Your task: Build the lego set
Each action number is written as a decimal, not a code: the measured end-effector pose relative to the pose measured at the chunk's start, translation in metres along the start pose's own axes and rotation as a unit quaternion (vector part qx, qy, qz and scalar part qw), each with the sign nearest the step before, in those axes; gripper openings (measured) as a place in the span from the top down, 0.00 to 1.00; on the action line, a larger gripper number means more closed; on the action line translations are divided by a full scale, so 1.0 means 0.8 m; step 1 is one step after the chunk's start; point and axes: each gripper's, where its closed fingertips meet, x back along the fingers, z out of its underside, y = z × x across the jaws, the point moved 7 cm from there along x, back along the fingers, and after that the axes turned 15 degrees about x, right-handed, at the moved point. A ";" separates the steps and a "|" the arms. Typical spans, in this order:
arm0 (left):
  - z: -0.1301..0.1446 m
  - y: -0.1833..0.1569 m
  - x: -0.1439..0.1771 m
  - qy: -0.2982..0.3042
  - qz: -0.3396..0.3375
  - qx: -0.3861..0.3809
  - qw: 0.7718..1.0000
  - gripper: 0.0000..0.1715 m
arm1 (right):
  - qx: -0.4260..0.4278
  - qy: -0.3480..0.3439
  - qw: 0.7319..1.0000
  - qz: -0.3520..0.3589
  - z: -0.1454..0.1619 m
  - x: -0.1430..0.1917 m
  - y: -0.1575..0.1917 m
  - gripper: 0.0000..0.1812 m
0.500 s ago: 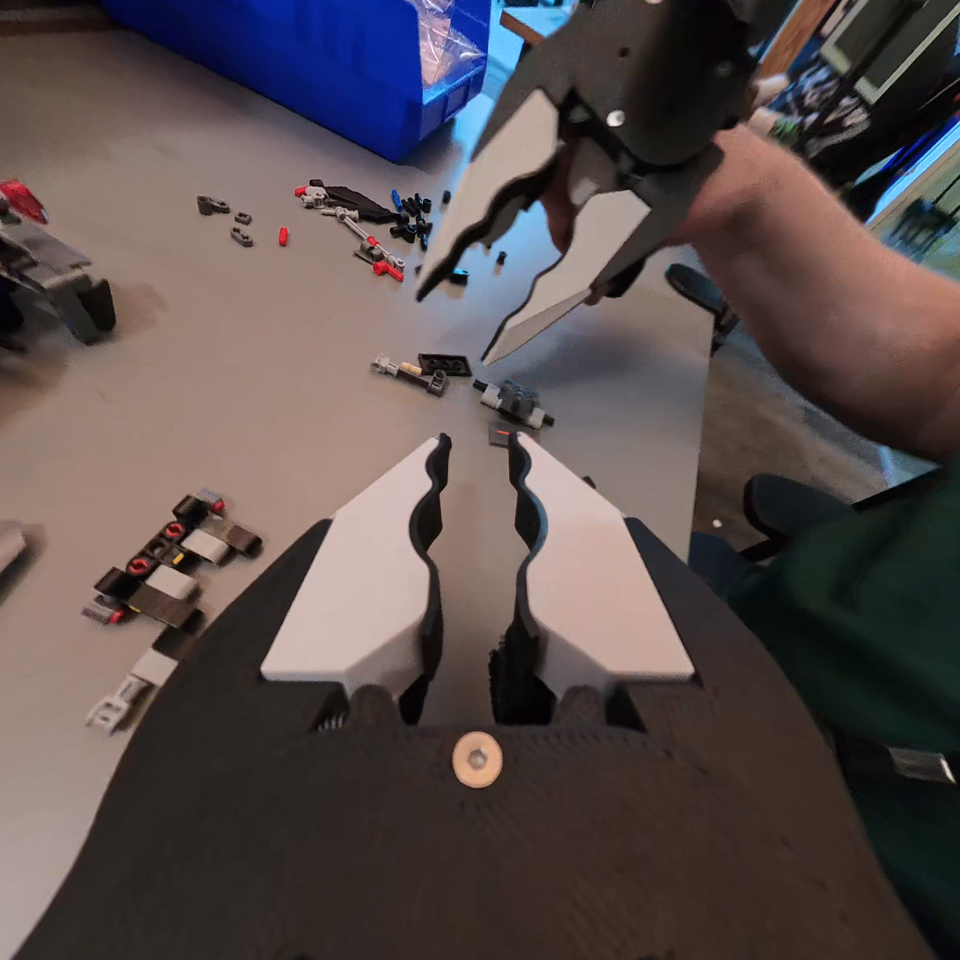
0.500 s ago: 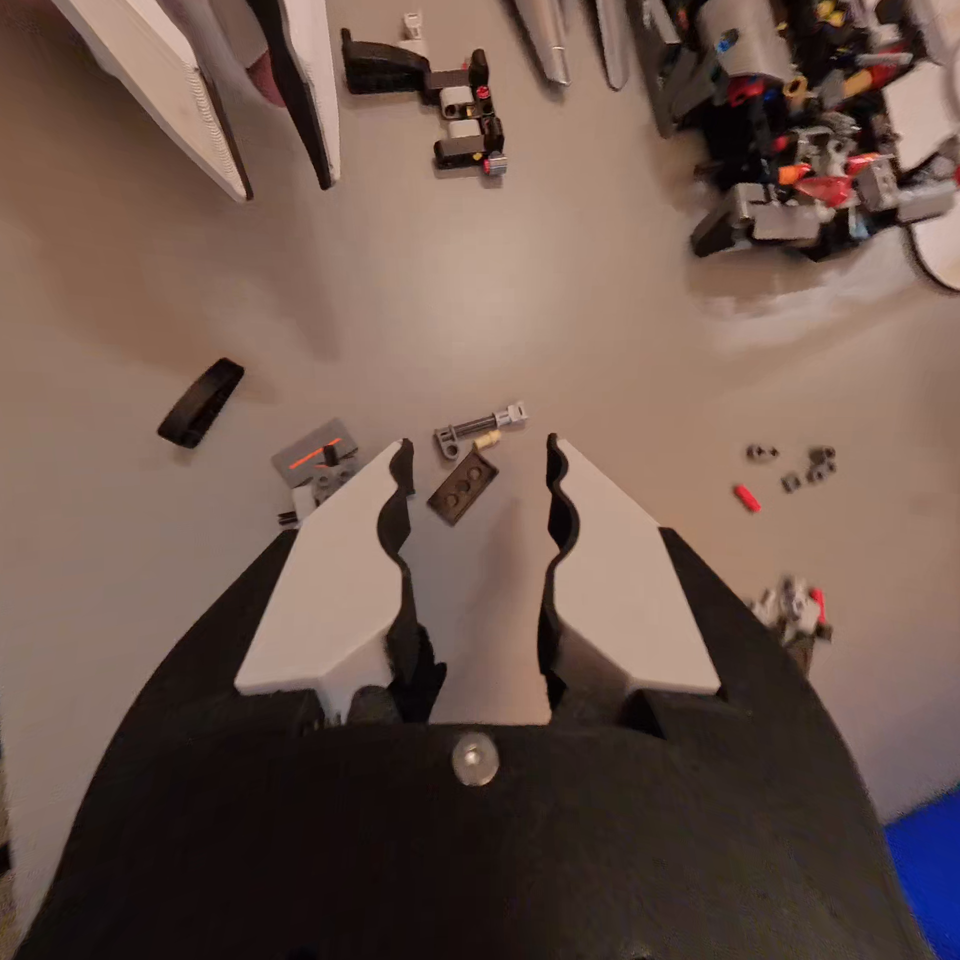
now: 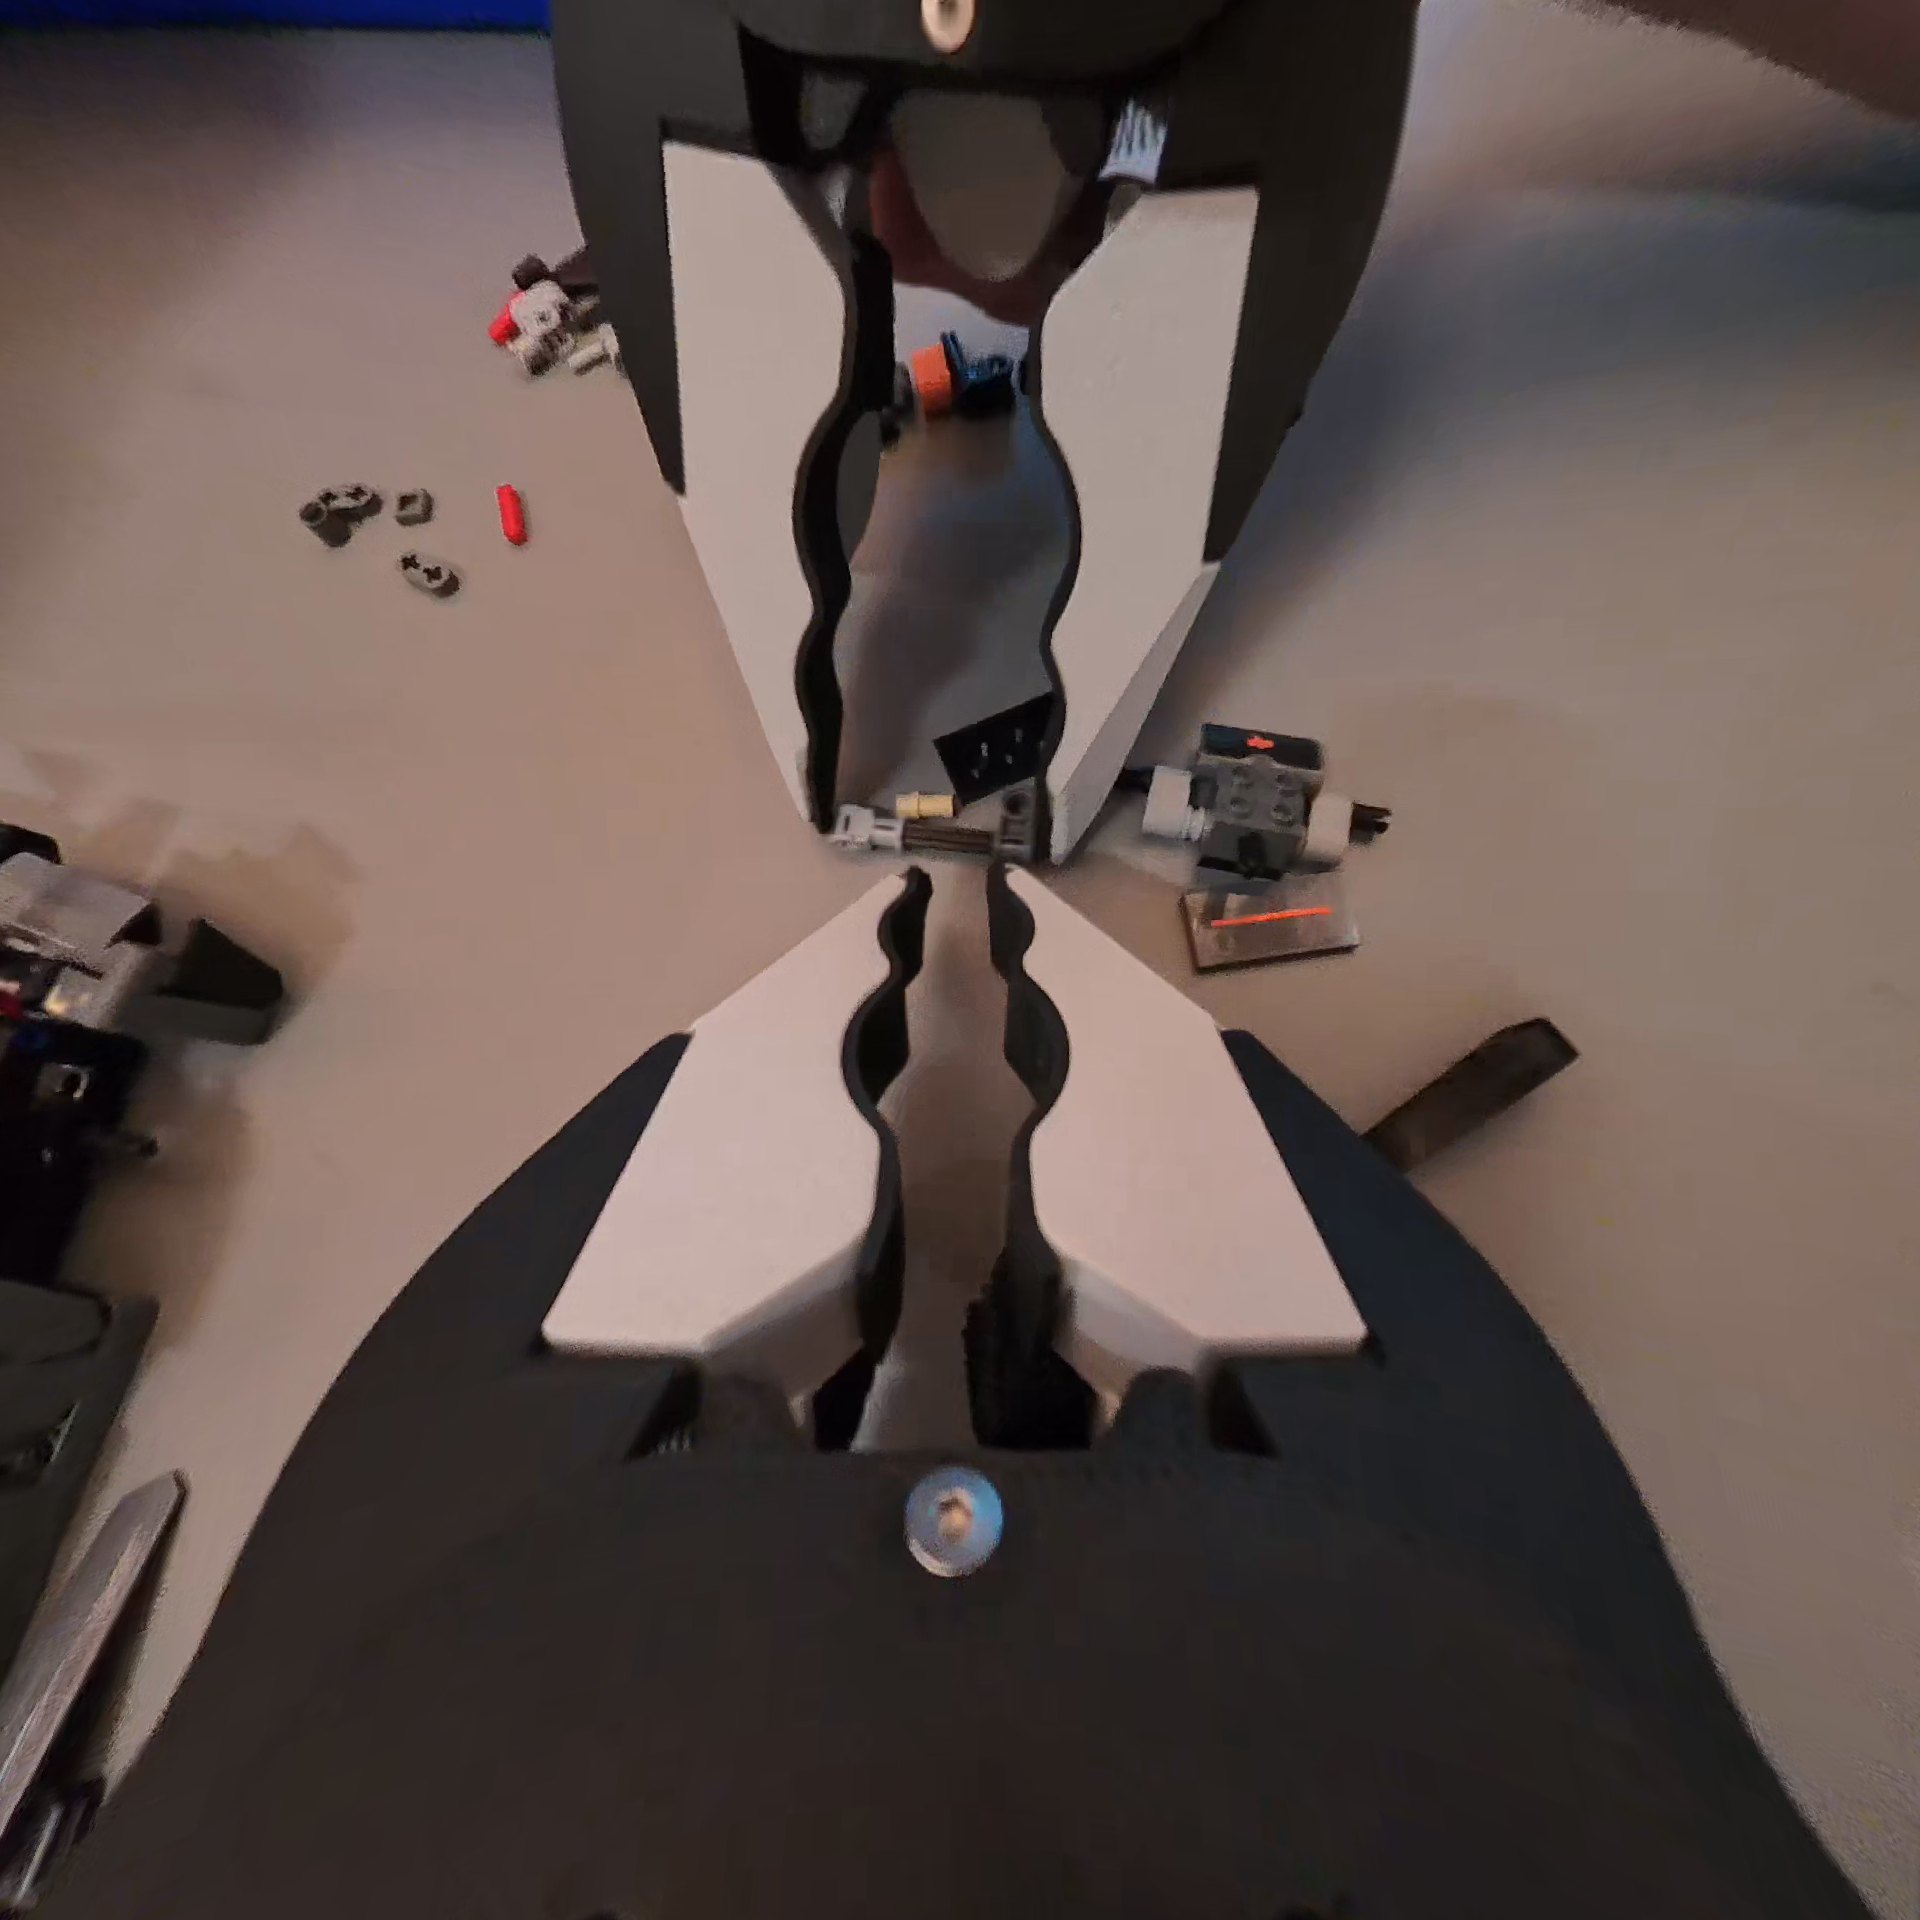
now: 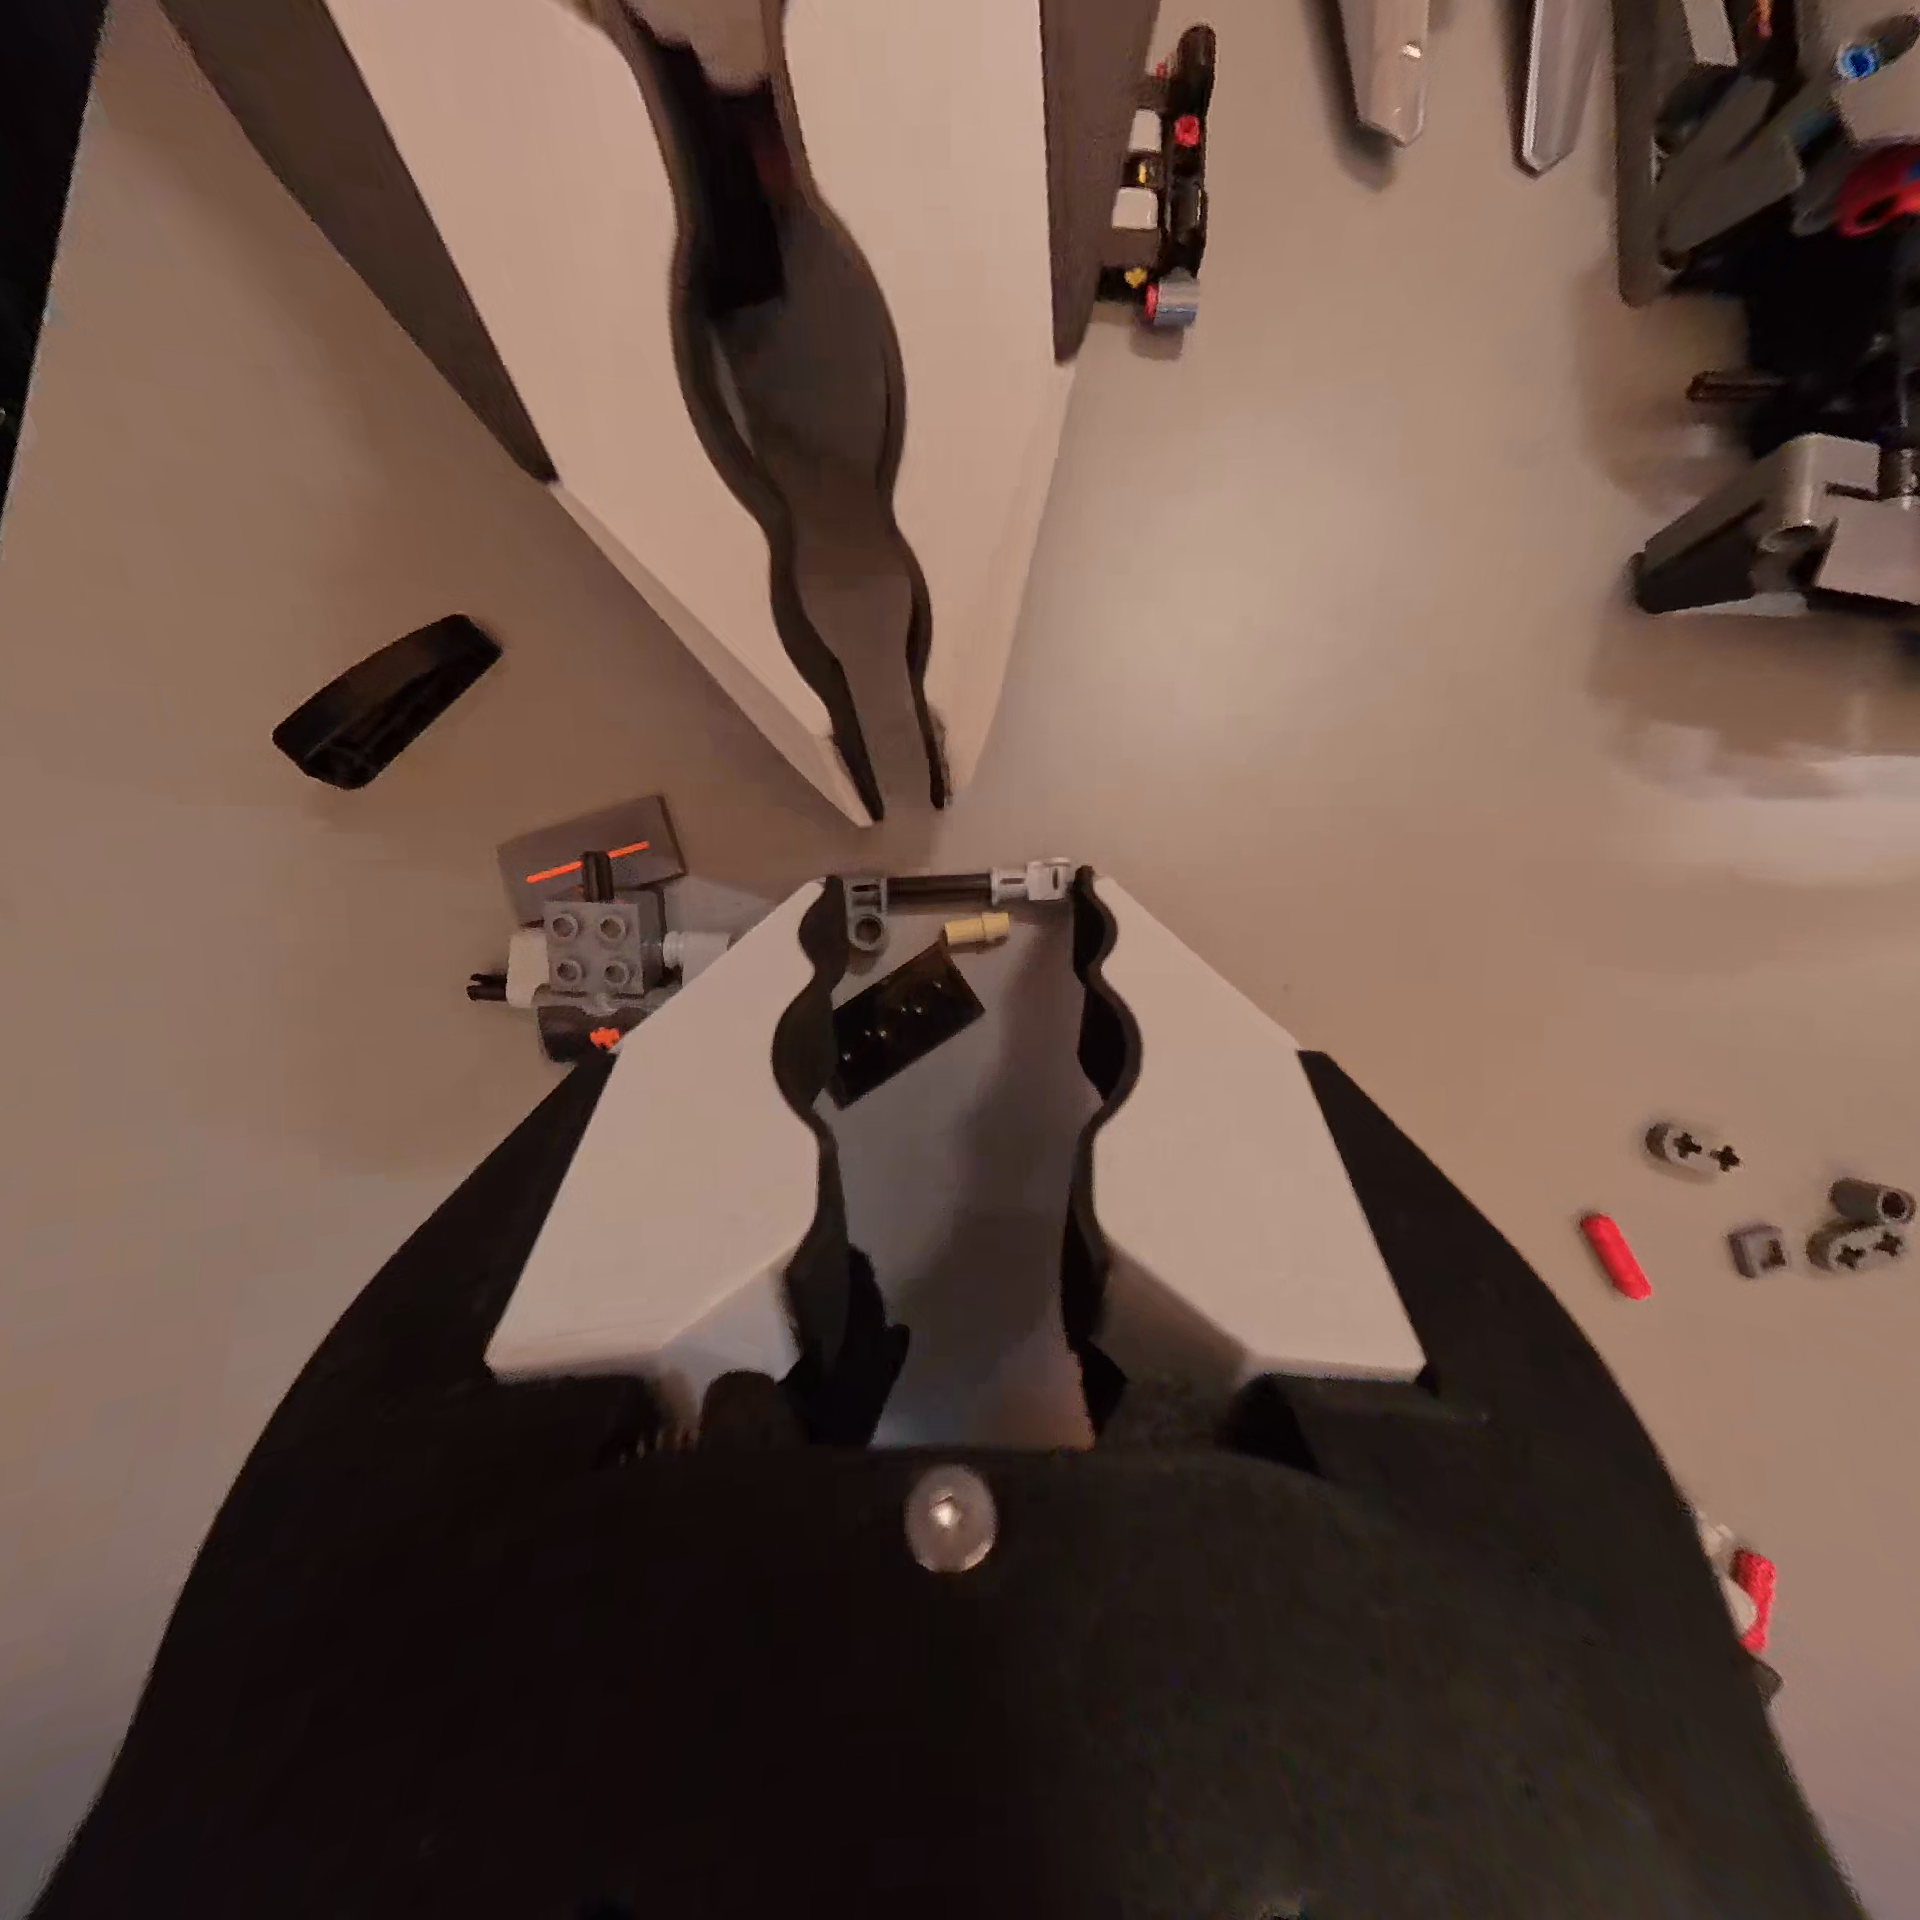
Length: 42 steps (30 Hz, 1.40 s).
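Now your right tool [image 4: 951, 883] gapes wide astride the axle piece [image 4: 940, 888]; your left tool [image 3: 951, 883], narrowly parted and empty, faces it.

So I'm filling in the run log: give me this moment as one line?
right gripper: open, straddling axle piece | left gripper: narrowly open, empty, tips facing it | black plate: on table

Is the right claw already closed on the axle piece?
No, the right claw stands open, its tips at either end of the axle piece on the table.
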 end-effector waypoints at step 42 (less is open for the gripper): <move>-0.003 0.006 -0.025 0.035 0.011 -0.031 0.999 1.00 | 0.022 -0.034 0.998 -0.053 0.010 0.005 0.000 0.77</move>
